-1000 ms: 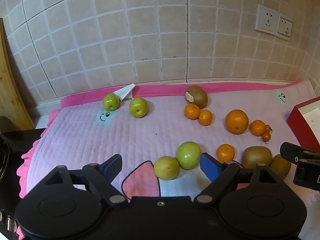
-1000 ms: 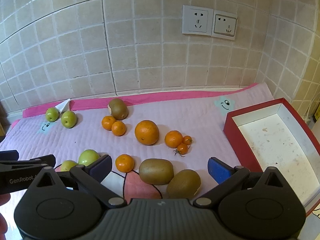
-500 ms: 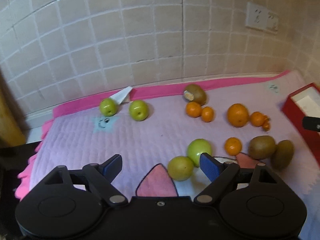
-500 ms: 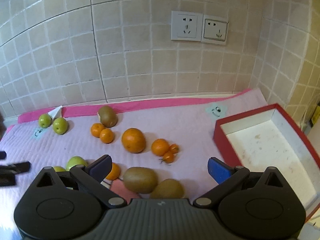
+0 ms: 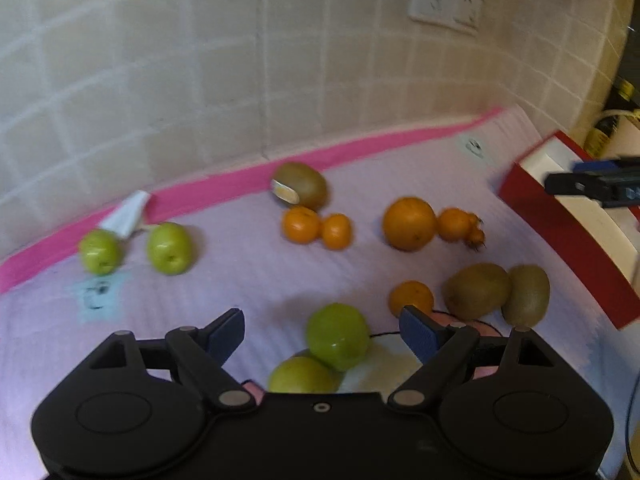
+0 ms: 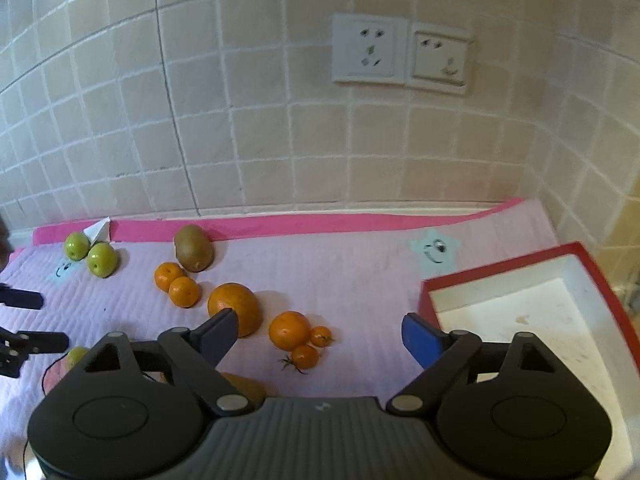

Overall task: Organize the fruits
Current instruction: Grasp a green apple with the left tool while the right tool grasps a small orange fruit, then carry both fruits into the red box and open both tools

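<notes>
My left gripper is open just above two green apples, and the upper apple shows between its blue fingertips without touching them. A small mandarin and two kiwis lie just to the right. My right gripper hangs over the mat with its jaws closing and holds nothing. A mandarin with small tomatoes lies beyond its fingers. A big orange sits behind its left fingertip. The red box with a white inside stands on the right.
Towards the wall lie two more green apples, a folded white paper, a stickered kiwi and two mandarins. A pink-edged lilac mat covers the counter. Sockets are on the tiled wall.
My left gripper has rolled, swung right and dropped closer to the near apples. My right gripper has moved forward past the two kiwis, and its fingertips stand a little closer together.
</notes>
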Action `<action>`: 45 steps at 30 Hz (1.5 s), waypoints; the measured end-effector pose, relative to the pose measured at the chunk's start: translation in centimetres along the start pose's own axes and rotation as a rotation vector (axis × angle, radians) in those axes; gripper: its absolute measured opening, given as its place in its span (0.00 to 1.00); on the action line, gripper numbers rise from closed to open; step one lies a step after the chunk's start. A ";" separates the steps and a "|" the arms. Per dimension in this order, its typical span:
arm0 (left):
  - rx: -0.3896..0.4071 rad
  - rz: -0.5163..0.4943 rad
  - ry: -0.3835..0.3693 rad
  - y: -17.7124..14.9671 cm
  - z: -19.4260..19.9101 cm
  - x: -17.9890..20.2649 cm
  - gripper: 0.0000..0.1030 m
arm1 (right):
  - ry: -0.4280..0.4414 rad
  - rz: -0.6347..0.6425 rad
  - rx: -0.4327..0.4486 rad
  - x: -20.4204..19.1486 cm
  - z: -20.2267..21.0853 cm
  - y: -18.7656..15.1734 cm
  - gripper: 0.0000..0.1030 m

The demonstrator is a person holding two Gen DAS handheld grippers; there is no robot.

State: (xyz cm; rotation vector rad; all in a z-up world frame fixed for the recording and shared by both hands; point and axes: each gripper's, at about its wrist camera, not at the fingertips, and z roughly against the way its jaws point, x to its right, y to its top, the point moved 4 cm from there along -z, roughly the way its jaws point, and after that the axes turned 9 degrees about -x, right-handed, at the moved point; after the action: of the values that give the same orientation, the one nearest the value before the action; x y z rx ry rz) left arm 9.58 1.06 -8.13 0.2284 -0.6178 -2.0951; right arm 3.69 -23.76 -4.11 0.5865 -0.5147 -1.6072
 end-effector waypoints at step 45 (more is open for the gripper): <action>-0.041 -0.046 -0.036 -0.4 -4.2 1.5 0.57 | 0.082 -0.098 -0.106 1.3 -6.5 -1.4 0.26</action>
State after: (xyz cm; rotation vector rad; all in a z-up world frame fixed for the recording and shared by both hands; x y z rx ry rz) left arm 10.11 -1.44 -11.84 0.1838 -0.5956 -2.1583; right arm 6.64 -24.89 -10.08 0.6024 -0.3418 -1.6851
